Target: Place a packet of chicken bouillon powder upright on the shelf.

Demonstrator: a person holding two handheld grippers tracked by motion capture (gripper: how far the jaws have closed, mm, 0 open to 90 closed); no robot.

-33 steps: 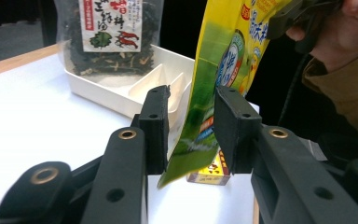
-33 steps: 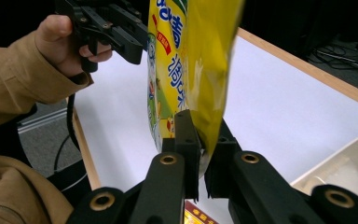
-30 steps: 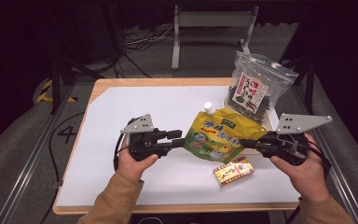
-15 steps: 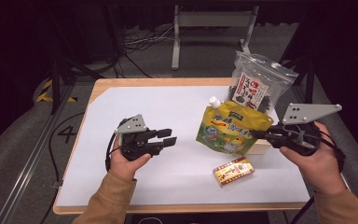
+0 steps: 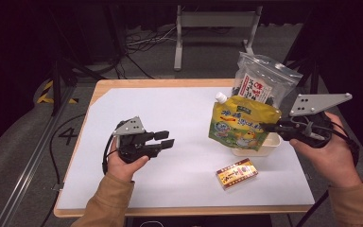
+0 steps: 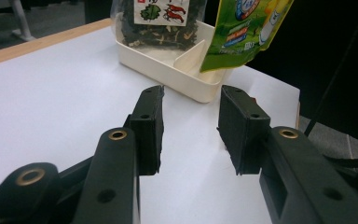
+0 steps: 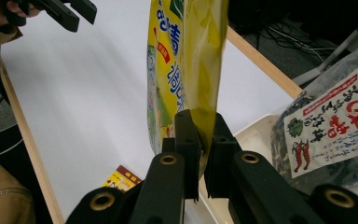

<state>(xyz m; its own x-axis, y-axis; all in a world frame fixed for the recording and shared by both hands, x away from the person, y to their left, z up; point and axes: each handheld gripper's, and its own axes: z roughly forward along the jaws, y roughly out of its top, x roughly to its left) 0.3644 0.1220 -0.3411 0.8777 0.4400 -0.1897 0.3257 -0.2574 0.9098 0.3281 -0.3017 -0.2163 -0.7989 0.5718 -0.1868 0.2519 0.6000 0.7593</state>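
- The right tool (image 5: 270, 126) pinches the right edge of the yellow pouch (image 5: 241, 123), holding it upright above the near end of the white tray (image 5: 259, 150).
- The left tool (image 5: 168, 138) stands part open and empty over the counter (image 5: 179, 118), its jaws having just been opening.
- A clear seaweed bag (image 5: 260, 85) stands in the tray's far end.
- A small red-and-yellow box (image 5: 237, 173) lies near the tray.

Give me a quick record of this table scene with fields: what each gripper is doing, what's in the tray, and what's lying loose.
right gripper: shut on the edge of the yellow spouted pouch, holding it upright over the tray
left gripper: open, nothing between its jaws, over the white table
white divided tray: holds a clear bag of dried seaweed snack
loose item: small yellow-red box flat on the table
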